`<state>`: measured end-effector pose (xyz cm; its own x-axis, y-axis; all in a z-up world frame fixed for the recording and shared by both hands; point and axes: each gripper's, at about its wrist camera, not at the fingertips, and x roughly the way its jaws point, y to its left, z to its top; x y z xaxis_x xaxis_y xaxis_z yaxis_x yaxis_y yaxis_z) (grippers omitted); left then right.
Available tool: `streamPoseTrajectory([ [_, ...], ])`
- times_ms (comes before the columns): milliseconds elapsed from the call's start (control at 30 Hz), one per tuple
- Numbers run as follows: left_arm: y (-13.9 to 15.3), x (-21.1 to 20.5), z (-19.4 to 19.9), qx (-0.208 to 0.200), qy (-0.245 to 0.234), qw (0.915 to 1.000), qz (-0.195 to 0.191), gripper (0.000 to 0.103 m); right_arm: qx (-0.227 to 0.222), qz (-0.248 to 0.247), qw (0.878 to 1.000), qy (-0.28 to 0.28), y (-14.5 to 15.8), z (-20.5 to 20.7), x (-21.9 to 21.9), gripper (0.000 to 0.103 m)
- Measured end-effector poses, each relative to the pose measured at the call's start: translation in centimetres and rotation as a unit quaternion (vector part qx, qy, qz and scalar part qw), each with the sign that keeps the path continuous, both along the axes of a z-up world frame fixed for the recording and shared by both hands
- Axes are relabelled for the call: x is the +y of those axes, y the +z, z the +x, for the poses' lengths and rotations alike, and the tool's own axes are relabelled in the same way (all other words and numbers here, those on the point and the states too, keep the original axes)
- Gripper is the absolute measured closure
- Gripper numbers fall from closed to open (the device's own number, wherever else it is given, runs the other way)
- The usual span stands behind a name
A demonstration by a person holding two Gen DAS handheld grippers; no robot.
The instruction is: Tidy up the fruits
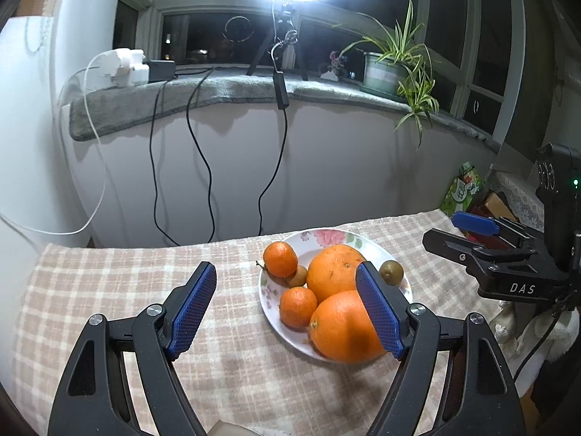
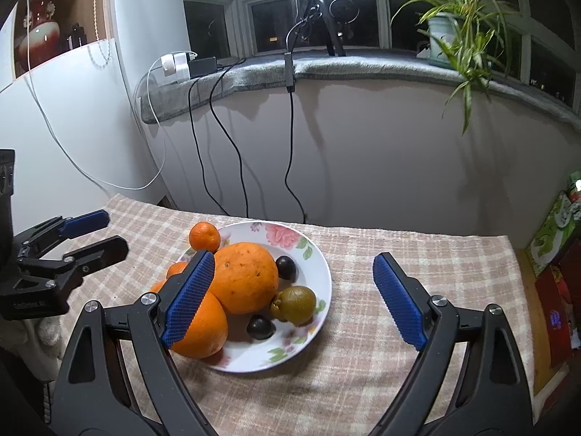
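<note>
Both grippers held above a table covered in a checked cloth point(image 1: 109, 290), both tilted down toward a floral plate point(image 2: 312, 254) piled with fruit. Nothing held by either.

Left gripper point(image 1: 287, 309): jaws wide apart, empty. Blue ribbed pads point(image 1: 192, 309) clear of everything. In its own view the plate sits around 1 o'clock from the gap, the right pad overlapping the fruit only by line of sight.

Right gripper point(image 2: 290, 298): jaws also spread wide, empty. In its view the plate lies at 11 o'clock of the gap, the left pad in front of the near orange.

On the plate: a big orange point(image 2: 243, 276) in the middle, touching a second big orange point(image 2: 203, 327) at the plate's near edge. Small mandarin point(image 2: 205, 236) on the far rim at about 10 o'clock. Another mandarin point(image 1: 297, 307) beside the near orange, mostly hidden in the right view. Greenish-brown round fruit point(image 2: 294, 305) at 4 o'clock of the middle orange, touching it. Two small dark fruits: one point(image 2: 286, 268) at 3 o'clock of the middle orange, one point(image 2: 260, 327) nearer the front. Small brown fruit point(image 1: 297, 276) wedged between the mandarins in the left view; kind unclear.

Background: grey-covered window ledge point(image 1: 236, 87), potted spider plant point(image 2: 457, 25) at 1 o'clock, bright lamp on a tripod point(image 2: 319, 11) at 12, black cables point(image 2: 218, 127) hanging down the wall.
</note>
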<state>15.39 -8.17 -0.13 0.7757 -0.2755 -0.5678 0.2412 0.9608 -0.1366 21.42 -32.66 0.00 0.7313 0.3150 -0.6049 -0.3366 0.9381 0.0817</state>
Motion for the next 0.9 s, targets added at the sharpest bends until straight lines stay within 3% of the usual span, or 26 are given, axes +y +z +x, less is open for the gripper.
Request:
streamPoseTrajectory([
  [500, 1.0, 0.9, -5.5, -0.022, 0.029, 0.9993, -0.004, 0.024, -0.021, 0.004, 0.999, -0.03, 0.9, -5.6, 0.0, 0.012],
  [900, 1.0, 0.9, -7.5, -0.024, 0.033, 0.9991, -0.005, 0.023, -0.042, -0.005, 0.998, -0.035, 1.7, -8.0, 0.3, 0.011],
])
